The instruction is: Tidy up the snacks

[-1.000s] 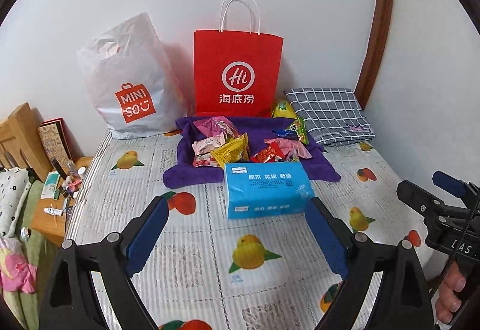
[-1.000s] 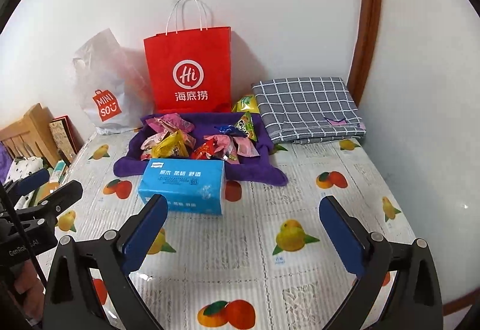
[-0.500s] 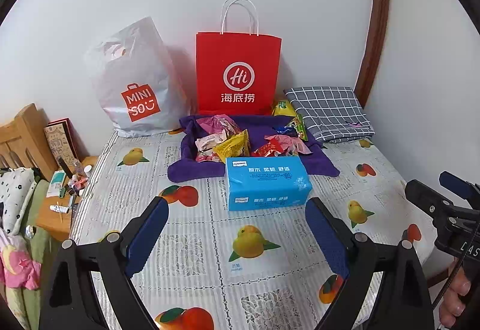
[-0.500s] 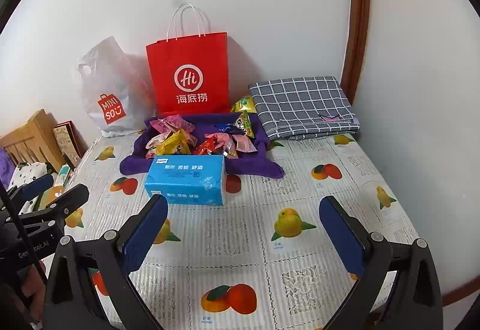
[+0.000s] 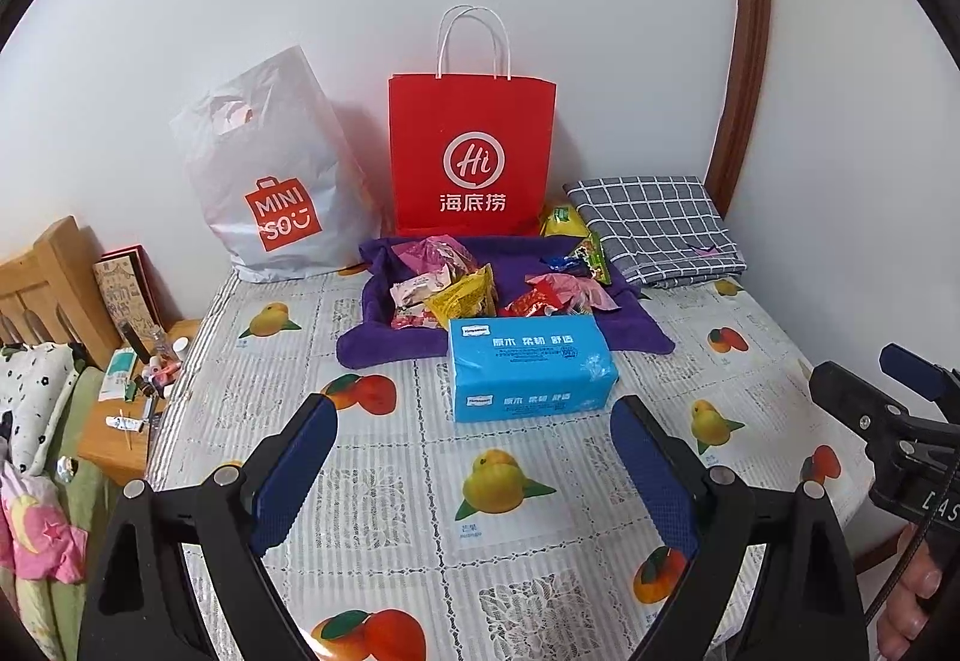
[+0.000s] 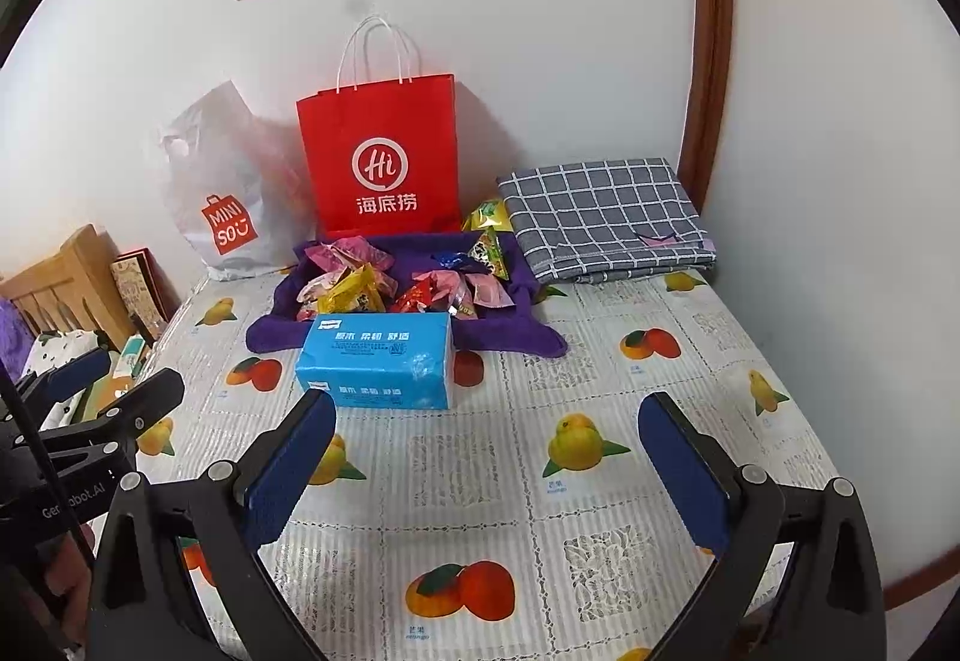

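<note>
Fruit-print tablecloth (image 5: pixel 372 487) carries a blue tissue pack (image 5: pixel 528 367) in front of snack packets (image 5: pixel 480 286) heaped on a purple cloth (image 5: pixel 384 346). Left gripper (image 5: pixel 471 442) and right gripper (image 6: pixel 486 442) both gape wide, holding nothing.

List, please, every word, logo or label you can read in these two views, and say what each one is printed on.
"MINI SO": orange logo on the white plastic bag.
"Hi" with "海底捞" beneath: red paper bag.
Blue tissue pack: white characters on top and front, too blurred to read with certainty.
Snack packets on the purple cloth: print too small.
Tablecloth: small captions under the fruits, unreadable.
</note>
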Motion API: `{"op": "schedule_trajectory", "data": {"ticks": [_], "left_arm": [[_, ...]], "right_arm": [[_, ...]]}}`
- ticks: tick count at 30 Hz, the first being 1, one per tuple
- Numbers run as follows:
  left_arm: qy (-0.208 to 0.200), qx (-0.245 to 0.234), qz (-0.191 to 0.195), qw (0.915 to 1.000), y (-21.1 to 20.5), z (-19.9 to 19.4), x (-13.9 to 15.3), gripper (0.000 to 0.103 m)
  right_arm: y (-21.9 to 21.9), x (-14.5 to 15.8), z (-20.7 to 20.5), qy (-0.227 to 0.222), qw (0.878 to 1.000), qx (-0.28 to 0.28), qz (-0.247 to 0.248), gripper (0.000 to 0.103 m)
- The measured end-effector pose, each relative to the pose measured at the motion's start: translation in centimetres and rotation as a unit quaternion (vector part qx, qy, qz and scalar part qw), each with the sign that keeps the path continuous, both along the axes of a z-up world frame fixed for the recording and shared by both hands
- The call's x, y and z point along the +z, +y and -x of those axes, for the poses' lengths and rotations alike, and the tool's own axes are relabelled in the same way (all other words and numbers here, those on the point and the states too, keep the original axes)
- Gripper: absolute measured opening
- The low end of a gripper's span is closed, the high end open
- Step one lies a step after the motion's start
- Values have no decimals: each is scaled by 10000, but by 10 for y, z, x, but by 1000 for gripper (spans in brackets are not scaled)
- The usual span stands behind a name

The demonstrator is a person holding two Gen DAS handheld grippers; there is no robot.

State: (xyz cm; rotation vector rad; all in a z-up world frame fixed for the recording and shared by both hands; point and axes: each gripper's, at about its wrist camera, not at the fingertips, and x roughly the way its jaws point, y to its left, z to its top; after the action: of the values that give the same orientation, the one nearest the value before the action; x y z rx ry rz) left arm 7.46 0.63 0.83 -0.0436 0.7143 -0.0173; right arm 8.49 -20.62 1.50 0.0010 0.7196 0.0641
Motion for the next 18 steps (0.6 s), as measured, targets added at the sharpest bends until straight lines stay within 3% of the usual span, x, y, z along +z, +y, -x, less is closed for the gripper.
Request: {"op": "schedule_trajectory", "data": {"ticks": [18], "left_arm": [[27, 15, 6, 10000, -2, 3, 2, 93]], "right_arm": [[-4, 3, 8, -69, 9999, 41, -73, 100]]}}
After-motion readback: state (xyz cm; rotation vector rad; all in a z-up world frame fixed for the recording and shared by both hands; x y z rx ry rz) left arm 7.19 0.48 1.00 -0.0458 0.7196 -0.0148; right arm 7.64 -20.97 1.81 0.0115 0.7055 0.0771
